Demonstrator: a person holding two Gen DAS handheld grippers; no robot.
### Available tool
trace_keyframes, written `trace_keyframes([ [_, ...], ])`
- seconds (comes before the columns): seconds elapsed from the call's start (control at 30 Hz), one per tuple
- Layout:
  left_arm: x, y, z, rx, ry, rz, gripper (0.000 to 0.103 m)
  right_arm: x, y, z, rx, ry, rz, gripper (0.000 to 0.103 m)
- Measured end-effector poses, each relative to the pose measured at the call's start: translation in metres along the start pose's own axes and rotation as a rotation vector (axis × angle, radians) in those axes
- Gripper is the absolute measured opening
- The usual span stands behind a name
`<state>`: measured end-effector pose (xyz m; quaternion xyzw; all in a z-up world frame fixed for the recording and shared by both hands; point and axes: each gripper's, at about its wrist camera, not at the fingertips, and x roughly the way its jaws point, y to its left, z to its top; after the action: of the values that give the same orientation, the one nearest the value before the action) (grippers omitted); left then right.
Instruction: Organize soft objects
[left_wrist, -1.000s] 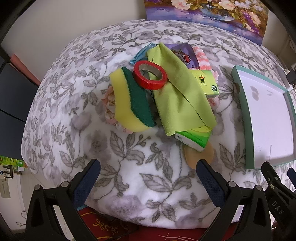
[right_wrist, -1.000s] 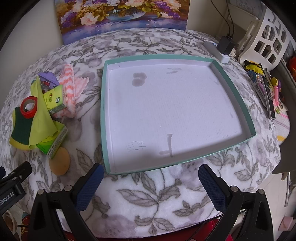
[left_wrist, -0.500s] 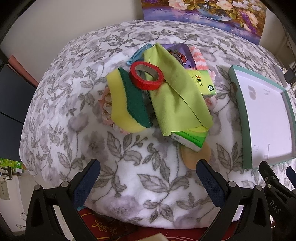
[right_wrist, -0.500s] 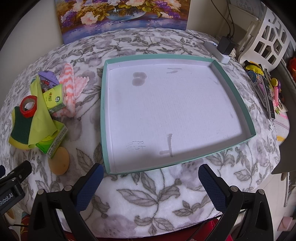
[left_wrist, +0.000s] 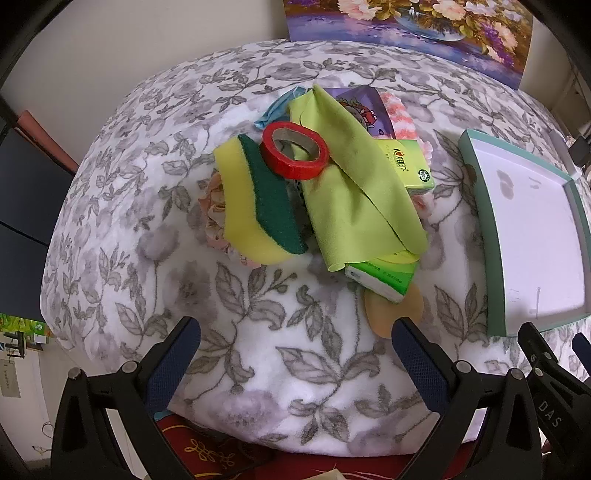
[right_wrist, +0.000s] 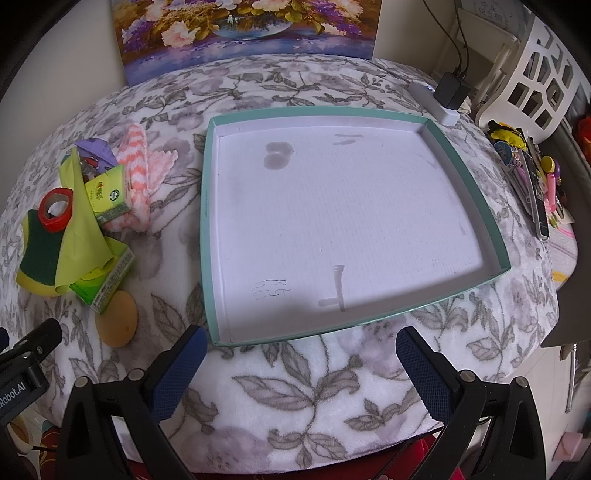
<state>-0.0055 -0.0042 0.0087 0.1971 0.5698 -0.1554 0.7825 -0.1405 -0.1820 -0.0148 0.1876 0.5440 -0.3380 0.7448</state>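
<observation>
A pile of objects lies on the flowered blanket: a yellow-green sponge, a red tape roll, a lime cloth, two green tissue packs, a pink striped cloth, a purple packet and a round tan puff. An empty teal-rimmed white tray sits right of the pile. My left gripper is open, hovering in front of the pile. My right gripper is open, in front of the tray.
A flower painting leans against the wall behind the table. A power strip with a charger lies at the far right corner. Pens and small items sit on a surface to the right. A white chair stands beyond.
My left gripper has shifted slightly, so the pile sits a little lower and closer in its view. The right gripper has barely moved. Nothing was grasped.
</observation>
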Motion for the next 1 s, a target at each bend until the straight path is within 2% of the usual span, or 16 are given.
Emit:
trace_keyframes([
  [0.43, 0.001, 0.004, 0.001, -0.012, -0.005, -0.002, 0.103, 0.000, 0.001, 0.000, -0.001, -0.002, 0.000, 0.103],
  [0.63, 0.000, 0.038, 0.012, -0.181, -0.035, -0.053, 0.103, -0.018, 0.013, 0.007, -0.031, -0.111, 0.081, 0.103],
  [0.8, -0.003, 0.057, 0.020, -0.256, -0.080, -0.042, 0.103, -0.013, 0.039, 0.010, -0.082, -0.099, 0.184, 0.103],
  [0.9, 0.005, 0.063, 0.027, -0.272, -0.016, -0.032, 0.103, -0.009, 0.058, 0.010, -0.130, -0.099, 0.198, 0.103],
  [1.0, 0.013, 0.069, 0.031, -0.297, 0.041, -0.061, 0.103, -0.009, 0.077, 0.011, -0.170, -0.122, 0.197, 0.103],
])
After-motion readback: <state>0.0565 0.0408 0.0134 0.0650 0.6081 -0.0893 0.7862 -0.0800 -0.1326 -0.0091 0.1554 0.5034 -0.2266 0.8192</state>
